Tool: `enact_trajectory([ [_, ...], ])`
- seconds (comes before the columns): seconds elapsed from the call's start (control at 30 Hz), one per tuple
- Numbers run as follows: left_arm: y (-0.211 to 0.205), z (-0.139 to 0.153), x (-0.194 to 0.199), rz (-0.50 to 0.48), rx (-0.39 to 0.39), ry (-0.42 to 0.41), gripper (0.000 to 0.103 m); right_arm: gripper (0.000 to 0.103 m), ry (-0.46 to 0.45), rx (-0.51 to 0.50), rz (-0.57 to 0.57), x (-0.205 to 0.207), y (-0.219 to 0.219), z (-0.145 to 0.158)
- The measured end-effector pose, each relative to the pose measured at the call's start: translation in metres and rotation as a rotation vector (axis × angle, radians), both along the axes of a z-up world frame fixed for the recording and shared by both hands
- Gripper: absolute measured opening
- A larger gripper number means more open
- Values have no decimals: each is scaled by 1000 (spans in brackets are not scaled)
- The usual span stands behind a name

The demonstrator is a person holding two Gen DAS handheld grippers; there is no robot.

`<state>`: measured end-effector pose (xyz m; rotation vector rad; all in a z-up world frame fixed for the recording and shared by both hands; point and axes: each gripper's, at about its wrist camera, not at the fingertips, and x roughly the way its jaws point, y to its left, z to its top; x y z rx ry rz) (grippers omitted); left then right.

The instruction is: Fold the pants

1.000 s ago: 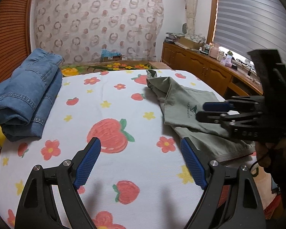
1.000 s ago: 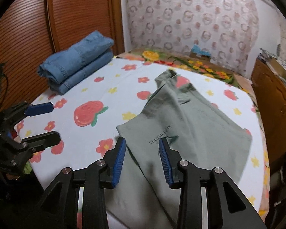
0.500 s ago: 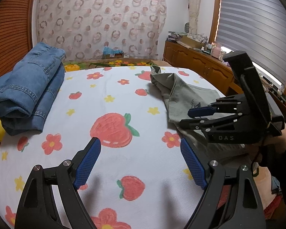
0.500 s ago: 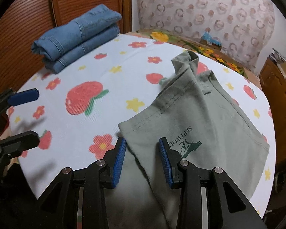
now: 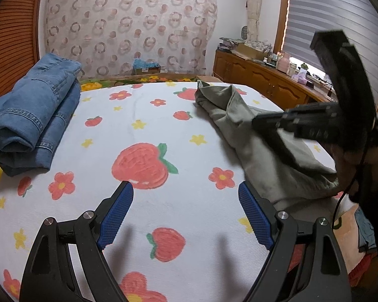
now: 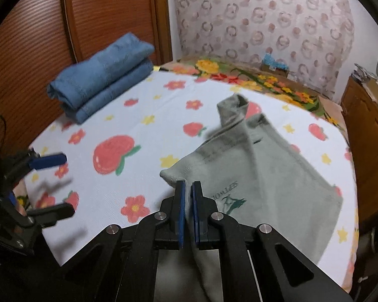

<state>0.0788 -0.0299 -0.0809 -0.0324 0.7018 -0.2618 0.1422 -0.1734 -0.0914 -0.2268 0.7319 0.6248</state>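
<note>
My right tongs (image 6: pixel 187 193) have just closed and now pinch a fold of the grey-green pants (image 6: pixel 264 176) near their front left corner, lifting that edge slightly off the sheet (image 6: pixel 143 171) with its strawberries and flowers. The pants lie on the right half of the bed, one end bunched toward the far side, well apart from the folded jeans (image 5: pixel 32 115) stacked at the far left. My left tongs (image 5: pixel 186 214) hover spread wide above bare sheet, holding nothing, just left of the pants.
</note>
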Motion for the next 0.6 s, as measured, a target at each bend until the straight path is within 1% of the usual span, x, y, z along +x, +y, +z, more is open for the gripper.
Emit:
enact_trajectory([
  [0.1, -3, -1, 1, -6, 2, 5, 86, 6, 9, 45, -3, -1, -9, 6],
  [0.27, -7, -3, 2, -17, 10, 8, 86, 5, -14, 25, -28, -4, -11, 4],
  [0.47, -7, -3, 1, -16, 9, 9, 86, 5, -49, 33, -103, 5, -29, 15],
  [0.6, -8, -3, 1, -18, 9, 9, 86, 5, -60, 35, -168, 17, -50, 20],
])
